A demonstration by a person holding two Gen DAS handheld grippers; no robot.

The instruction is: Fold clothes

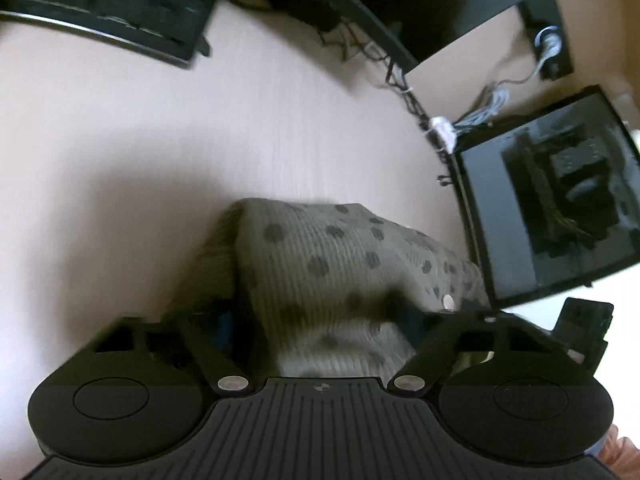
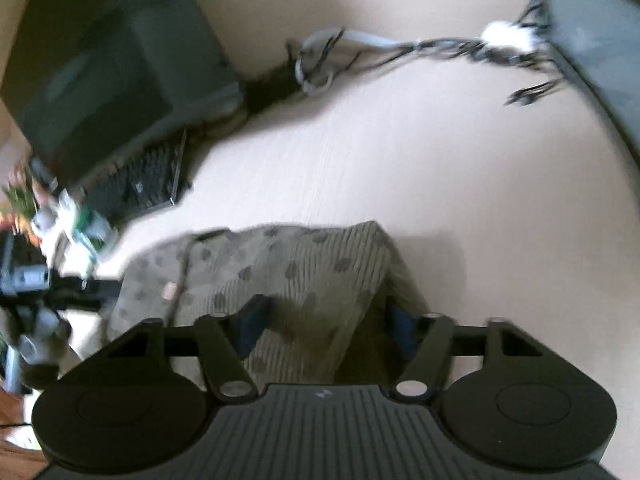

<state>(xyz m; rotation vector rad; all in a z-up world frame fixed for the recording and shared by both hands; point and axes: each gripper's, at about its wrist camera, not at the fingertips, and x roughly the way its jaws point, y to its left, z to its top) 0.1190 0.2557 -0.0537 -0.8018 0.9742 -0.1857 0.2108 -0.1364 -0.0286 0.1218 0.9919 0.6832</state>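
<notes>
A grey-green ribbed garment with dark dots lies bunched on a pale table. In the left wrist view my left gripper has the cloth draped between its wide-apart fingers. In the right wrist view the same garment hangs between the fingers of my right gripper, which also stand apart. The fingertips of both grippers are partly hidden by cloth. A small pink tag shows on the garment.
A black keyboard lies at the far left of the table. A dark computer case stands beyond the table's right edge, with bundled cables beside it. In the right wrist view a dark monitor and cluttered small items sit left.
</notes>
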